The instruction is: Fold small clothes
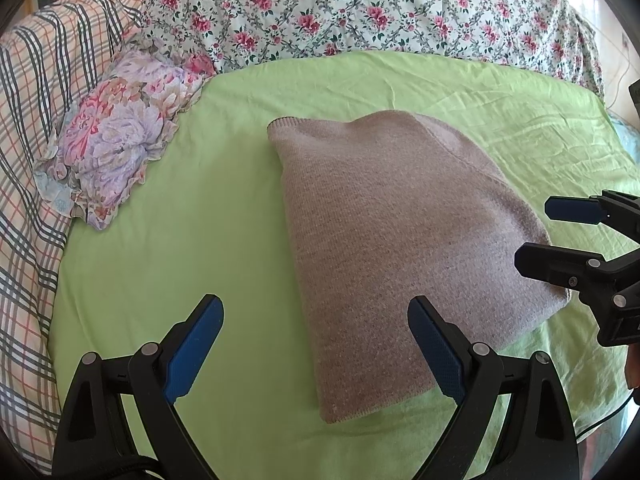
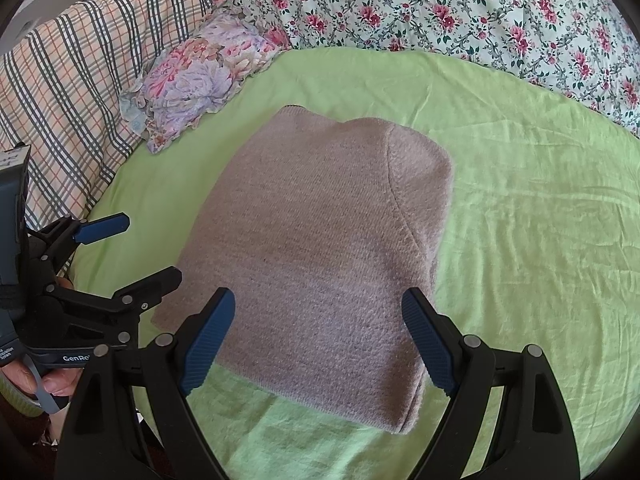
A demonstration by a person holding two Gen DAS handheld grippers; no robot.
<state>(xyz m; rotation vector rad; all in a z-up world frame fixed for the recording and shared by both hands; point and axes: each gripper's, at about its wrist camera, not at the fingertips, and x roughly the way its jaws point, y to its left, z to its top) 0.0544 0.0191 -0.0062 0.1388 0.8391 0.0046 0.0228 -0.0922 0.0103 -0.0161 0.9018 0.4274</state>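
A pinkish-grey knit sweater (image 1: pixel 392 240) lies folded into a compact rectangle on the green sheet (image 1: pixel 224 168); it also shows in the right wrist view (image 2: pixel 320 248). My left gripper (image 1: pixel 316 344) is open and empty, above the sweater's near left edge. My right gripper (image 2: pixel 318 340) is open and empty, above the sweater's near edge. The right gripper shows at the right edge of the left wrist view (image 1: pixel 536 232), beside the sweater's right side. The left gripper shows at the left of the right wrist view (image 2: pixel 152 248), open.
A small floral pillow (image 1: pixel 120 136) lies at the sheet's left far corner, also in the right wrist view (image 2: pixel 200 76). A plaid blanket (image 1: pixel 36 120) runs along the left. A rose-print quilt (image 1: pixel 360 8) lies across the back. Green sheet (image 2: pixel 540 220) spreads right of the sweater.
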